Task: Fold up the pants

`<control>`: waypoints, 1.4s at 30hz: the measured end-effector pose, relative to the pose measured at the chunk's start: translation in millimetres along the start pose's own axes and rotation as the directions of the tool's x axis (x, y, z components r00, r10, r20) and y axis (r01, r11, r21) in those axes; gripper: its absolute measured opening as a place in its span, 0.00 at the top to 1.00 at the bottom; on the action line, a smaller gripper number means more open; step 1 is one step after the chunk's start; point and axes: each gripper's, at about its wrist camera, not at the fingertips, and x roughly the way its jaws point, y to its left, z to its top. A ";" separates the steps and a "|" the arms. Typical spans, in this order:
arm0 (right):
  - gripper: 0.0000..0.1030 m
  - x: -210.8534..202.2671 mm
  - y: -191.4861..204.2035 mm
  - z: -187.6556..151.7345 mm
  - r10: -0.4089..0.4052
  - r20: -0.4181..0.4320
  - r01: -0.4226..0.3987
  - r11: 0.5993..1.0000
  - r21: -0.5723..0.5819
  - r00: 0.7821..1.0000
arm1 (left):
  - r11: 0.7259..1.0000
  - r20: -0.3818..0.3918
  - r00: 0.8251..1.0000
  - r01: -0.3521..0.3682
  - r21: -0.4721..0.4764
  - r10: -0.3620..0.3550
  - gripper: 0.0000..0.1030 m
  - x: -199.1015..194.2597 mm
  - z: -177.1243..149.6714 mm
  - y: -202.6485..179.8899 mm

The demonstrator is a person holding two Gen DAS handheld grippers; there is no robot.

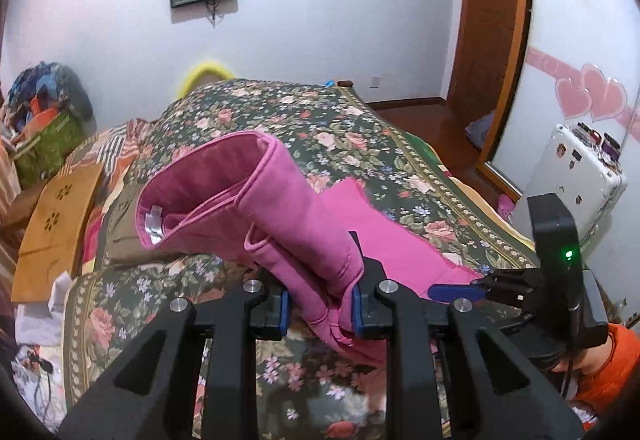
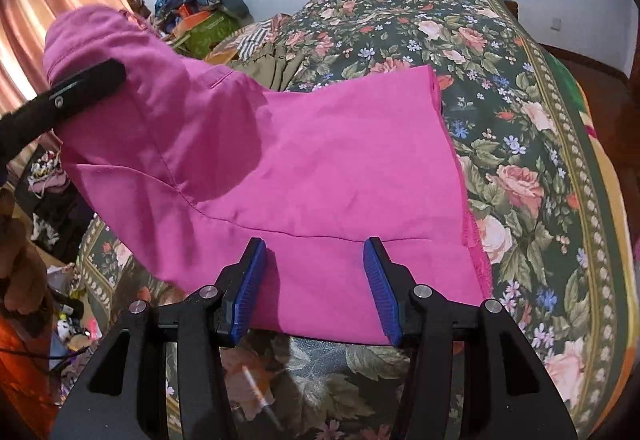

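The pink pants (image 1: 280,208) lie partly on the floral bedspread (image 1: 360,128). My left gripper (image 1: 320,312) is shut on a bunched fold near the waistband and holds that end up off the bed, so the open waist with its white label faces the camera. In the right wrist view the rest of the pants (image 2: 320,160) spreads flat on the bedspread (image 2: 520,120). My right gripper (image 2: 316,290) stands open over the near edge of the cloth, with its blue pads (image 2: 250,292) wide apart and nothing pinched. The left gripper's black finger (image 2: 84,84) shows at upper left under the lifted fabric.
An olive garment (image 2: 272,66) lies on the bed behind the pants. Beside the bed stand a brown paper bag (image 1: 56,232) and a green box of clutter (image 1: 48,144). At the right are a white case (image 1: 572,168) and a wooden door (image 1: 492,20).
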 end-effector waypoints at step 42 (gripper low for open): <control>0.52 -64.3 -80.1 -31.9 -0.107 0.063 0.095 0.983 0.159 0.992 | 0.975 -0.326 0.929 0.210 0.074 -0.175 0.70 120.3 -8.9 -103.5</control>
